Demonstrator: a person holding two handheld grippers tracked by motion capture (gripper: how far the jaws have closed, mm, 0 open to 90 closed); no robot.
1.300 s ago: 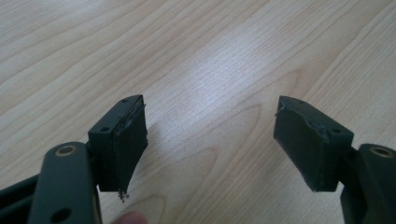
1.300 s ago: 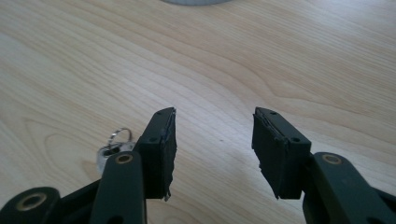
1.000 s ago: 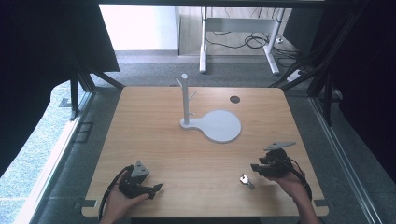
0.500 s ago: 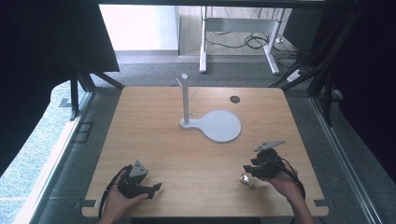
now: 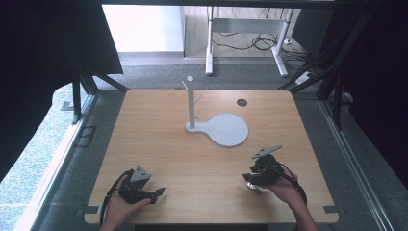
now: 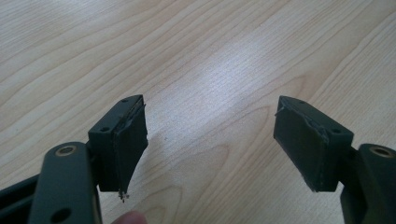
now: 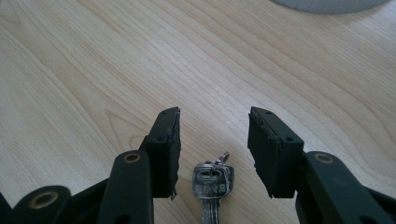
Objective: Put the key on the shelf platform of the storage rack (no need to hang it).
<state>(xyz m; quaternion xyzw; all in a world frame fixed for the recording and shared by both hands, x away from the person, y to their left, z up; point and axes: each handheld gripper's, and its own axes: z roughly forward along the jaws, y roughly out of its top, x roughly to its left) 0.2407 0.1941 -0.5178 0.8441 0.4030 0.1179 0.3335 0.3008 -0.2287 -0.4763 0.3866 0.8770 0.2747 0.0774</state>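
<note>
A small bunch of silver keys [image 7: 212, 179] on a ring lies flat on the wooden table [image 5: 159, 144], near its front right. My right gripper [image 7: 215, 114] is open, one jaw on each side of the keys and not touching them. From above, that gripper [image 5: 251, 178] hovers right over the keys [image 5: 253, 187], held by a hand. My left gripper [image 6: 210, 105] is wide open above bare wood with nothing between its jaws. It rests at the front left [image 5: 156, 192].
A white stand [image 5: 191, 103] with short pegs rises from a round white base [image 5: 226, 129] at the table's middle. The base's edge [image 7: 327, 4] lies ahead of the right gripper. A dark cable hole [image 5: 242, 102] sits at the back right.
My right gripper has slid left along the front of the table and now straddles the keys. The left gripper has stayed put.
</note>
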